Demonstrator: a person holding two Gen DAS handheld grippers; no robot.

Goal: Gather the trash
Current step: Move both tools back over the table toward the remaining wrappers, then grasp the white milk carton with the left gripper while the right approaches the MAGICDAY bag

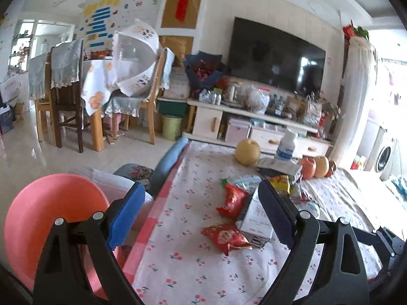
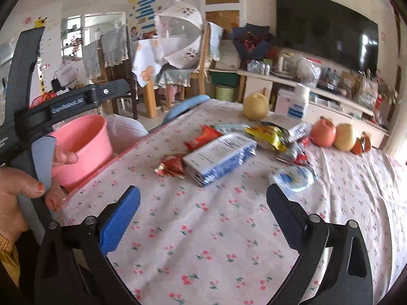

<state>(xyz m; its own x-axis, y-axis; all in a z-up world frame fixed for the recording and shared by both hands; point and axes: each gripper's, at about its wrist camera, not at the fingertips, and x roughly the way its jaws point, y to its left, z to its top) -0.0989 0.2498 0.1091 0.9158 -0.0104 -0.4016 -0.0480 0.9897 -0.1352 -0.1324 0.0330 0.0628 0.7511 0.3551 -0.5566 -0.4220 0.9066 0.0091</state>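
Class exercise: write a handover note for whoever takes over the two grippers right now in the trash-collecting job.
Left gripper: open, empty, beside the pink bin.
Right gripper: open, empty, above the tablecloth.
Trash on the table: two red wrappers, a white carton, a yellow wrapper, a crushed bottle.
Done: no trash visible in the bin.
Left: all of it.

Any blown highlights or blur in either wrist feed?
Left wrist: the window side by the washing machine is blown out white, the TV carries glare, and fisheye bends the room edges. Right wrist: the crushed water bottle and far clutter look soft; the right edge is washed out.
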